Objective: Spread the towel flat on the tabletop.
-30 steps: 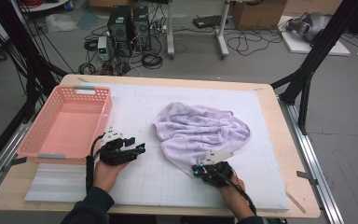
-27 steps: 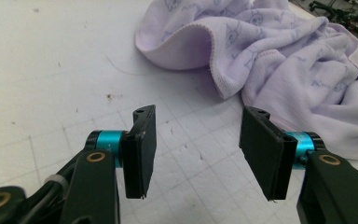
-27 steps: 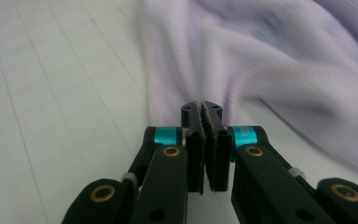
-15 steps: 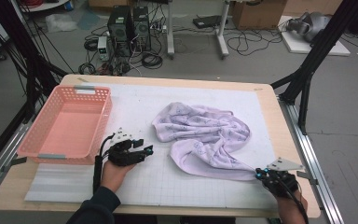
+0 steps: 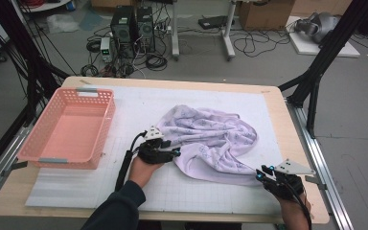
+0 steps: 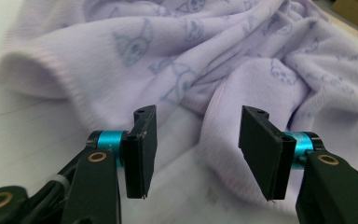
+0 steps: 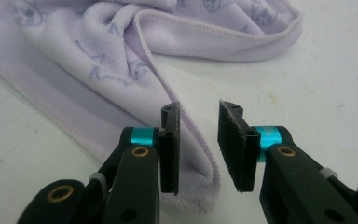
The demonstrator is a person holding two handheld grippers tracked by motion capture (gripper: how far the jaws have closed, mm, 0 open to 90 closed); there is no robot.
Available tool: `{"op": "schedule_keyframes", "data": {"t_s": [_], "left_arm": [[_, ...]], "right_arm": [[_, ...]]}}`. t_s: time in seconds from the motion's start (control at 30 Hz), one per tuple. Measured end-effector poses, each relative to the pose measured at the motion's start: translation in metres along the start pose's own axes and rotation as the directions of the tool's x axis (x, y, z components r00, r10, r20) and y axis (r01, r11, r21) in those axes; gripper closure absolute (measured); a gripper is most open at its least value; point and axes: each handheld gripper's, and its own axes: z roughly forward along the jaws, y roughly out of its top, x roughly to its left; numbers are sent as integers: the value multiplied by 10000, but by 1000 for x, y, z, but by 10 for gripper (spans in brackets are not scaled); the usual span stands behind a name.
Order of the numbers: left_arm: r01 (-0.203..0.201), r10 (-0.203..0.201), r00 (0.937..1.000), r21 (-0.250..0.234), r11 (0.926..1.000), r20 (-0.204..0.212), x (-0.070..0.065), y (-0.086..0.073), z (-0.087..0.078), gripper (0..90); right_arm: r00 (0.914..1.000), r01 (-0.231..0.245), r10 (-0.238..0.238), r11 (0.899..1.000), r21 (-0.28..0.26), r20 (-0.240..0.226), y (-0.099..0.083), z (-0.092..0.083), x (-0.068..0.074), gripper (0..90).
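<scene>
Towel (image 5: 211, 141) lay crumpled mid-tabletop (image 5: 278, 108), one corner drawn out toward the near right edge. Spreading it flat seemed underway. The right claw (image 7: 199, 142) had just been opening, letting that corner go; the left claw (image 6: 193, 149), jaws spread, had neared the opposite fold, which probably needed pinching next.

Pink basket (image 5: 67, 127) on white mat (image 5: 134, 103), left; computer towers (image 5: 133, 21) on floor beyond table (image 5: 287, 124).

Soft lilac terry towel (image 5: 211, 141), matt; basket (image 5: 72, 127) probably glossy pink plastic.
</scene>
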Motion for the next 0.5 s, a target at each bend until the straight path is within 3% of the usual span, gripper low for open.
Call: {"op": "schedule_keyframes", "data": {"t_s": [0.1, 0.17, 0.23, 0.27, 0.3, 0.37, 0.5], "left_arm": [[-585, 585, 9983, 582, 9966, 22, -8, 2, 14, 477], [-1140, 1151, 9933, 1014, 9883, -47, -14, 0, 22, 511], [-1954, 2010, 9786, 1052, 9751, -449, -19, -1, 22, 614], [-2027, 2056, 9785, 1075, 9733, -167, -18, -2, 21, 728], [-2149, 2191, 9754, 1170, 9696, -238, -19, -2, 20, 832], [-2387, 2489, 9668, 1438, 9604, -576, -19, -2, 13, 851], [-1685, 1804, 9792, 1239, 9779, -924, -3, -13, -17, 852]], "right_arm": [[10000, -37, 37, 10000, -42, -6, 0, 1, -1, 680], [10000, -50, 50, 10000, -49, -17, -1, 2, -2, 677], [10000, -68, 67, 10000, -40, -61, -1, 3, -1, 673], [10000, -36, 36, 10000, -19, -85, -2, 4, -1, 669], [10000, -4, 5, 10000, 36, -81, -2, 4, 0, 665], [9999, -50, 51, 9999, 98, -122, -2, 6, 1, 661], [9999, -63, 63, 10000, 18, -131, -1, 6, 3, 649]]}}
